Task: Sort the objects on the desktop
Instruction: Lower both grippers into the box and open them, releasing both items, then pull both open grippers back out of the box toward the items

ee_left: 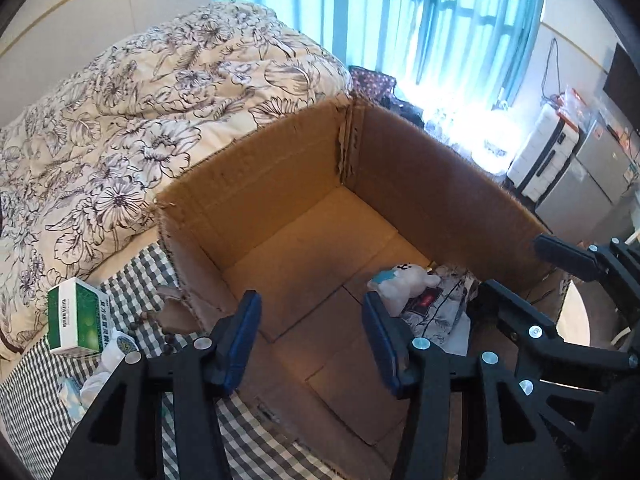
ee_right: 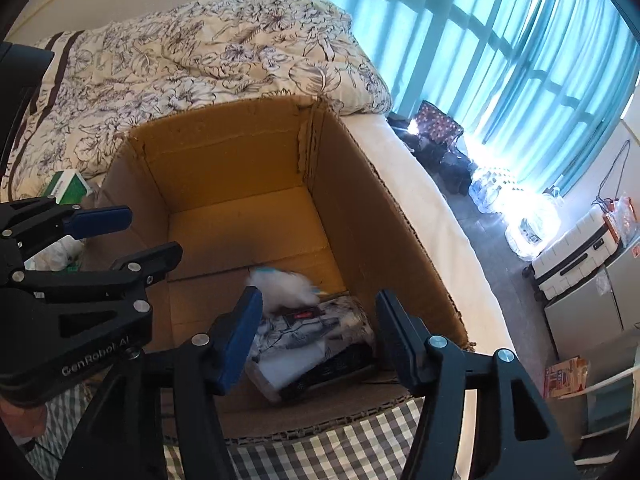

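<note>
Plush toy: seen blurred, apparently dropping into cardboard box. Left gripper, right gripper: both spread, empty. Green carton is judged next; square approach advised.

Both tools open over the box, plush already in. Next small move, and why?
Probably swing the left tool left, out of the cardboard box, toward the green-and-white carton on the checked cloth. It is open and empty, the white plush already lies inside, and that carton is the nearest item still outside.
</note>
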Demonstrator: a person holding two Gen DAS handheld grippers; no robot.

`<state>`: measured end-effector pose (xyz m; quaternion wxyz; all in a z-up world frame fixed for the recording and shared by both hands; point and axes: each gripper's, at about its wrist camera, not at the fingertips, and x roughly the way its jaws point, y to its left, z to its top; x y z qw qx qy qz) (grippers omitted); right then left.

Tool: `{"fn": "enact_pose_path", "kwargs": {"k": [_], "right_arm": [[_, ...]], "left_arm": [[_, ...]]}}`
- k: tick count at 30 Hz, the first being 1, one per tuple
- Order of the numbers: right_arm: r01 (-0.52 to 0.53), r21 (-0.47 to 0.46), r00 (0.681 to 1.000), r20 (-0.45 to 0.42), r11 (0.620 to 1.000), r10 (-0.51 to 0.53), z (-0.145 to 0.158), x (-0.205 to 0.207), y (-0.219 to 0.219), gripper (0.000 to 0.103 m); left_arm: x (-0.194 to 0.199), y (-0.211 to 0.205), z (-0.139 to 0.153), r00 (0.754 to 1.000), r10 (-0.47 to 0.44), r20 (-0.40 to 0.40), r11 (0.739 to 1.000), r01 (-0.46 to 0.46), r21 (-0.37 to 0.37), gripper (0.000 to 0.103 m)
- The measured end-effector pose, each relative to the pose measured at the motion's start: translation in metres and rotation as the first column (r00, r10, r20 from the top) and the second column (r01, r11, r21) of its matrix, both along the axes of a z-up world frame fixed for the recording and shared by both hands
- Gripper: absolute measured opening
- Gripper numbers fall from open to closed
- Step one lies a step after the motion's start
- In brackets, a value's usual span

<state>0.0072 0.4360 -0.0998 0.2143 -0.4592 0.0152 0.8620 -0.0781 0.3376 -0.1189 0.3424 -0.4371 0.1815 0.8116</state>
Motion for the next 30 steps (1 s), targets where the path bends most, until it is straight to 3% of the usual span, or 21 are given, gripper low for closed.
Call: {"fn": "enact_pose_path", "kwargs": {"k": [18,30], "right_arm": [[-0.003,0.028,0.985,-0.173,1.000,0.007,0.047,0.031,-0.017,0.059],[-0.020,0.040,0.955,-0.294,0.999,0.030,0.080,0.061,-0.036,0.059]], "left_arm": [[0.023,-0.046,0.051,0.992,0.095,-0.080,0.991,-0.086,0.100,0.055],[0.056,-0.095,0.087,0.967,0.179,-0.182,0.973,-0.147,0.178,0.058]]}}
